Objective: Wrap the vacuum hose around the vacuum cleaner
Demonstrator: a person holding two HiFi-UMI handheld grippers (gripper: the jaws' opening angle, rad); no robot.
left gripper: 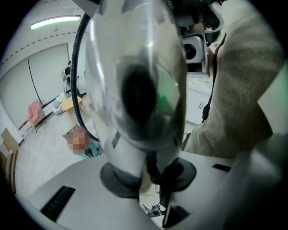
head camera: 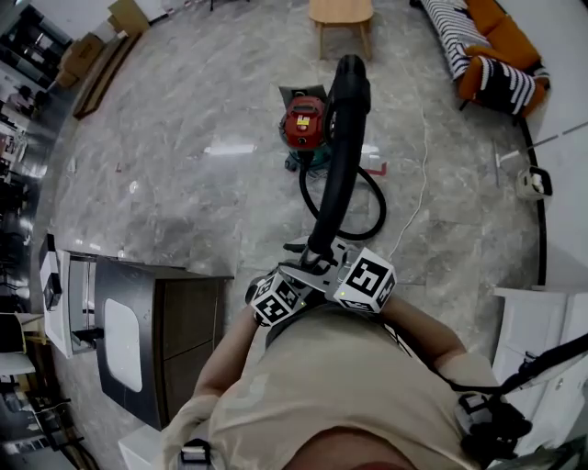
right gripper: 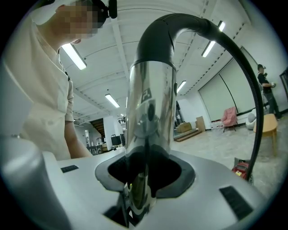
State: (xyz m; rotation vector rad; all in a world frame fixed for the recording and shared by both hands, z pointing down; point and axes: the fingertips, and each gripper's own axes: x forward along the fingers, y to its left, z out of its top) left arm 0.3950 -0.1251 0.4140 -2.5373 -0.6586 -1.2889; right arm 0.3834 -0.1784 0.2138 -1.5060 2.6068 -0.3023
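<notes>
We are seeing open floor spreading all around the vacuum cleaner, which the wand is partly hiding. The hose is looping just beside it. The left tool and right tool are both clamping the wand.

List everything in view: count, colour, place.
vacuum cleaner: one, red and black, floor ahead
vacuum hose: one, black, looping on the floor from cleaner to wand
wand: one, chrome with black bend, gripped by both grippers
small table: one, pale wood, beyond the cleaner
sofa: one, orange, striped cushions, far right
cabinet: one, dark, person's left
cord: one, white, floor
left gripper: shut on wand
right gripper: shut on wand
</notes>
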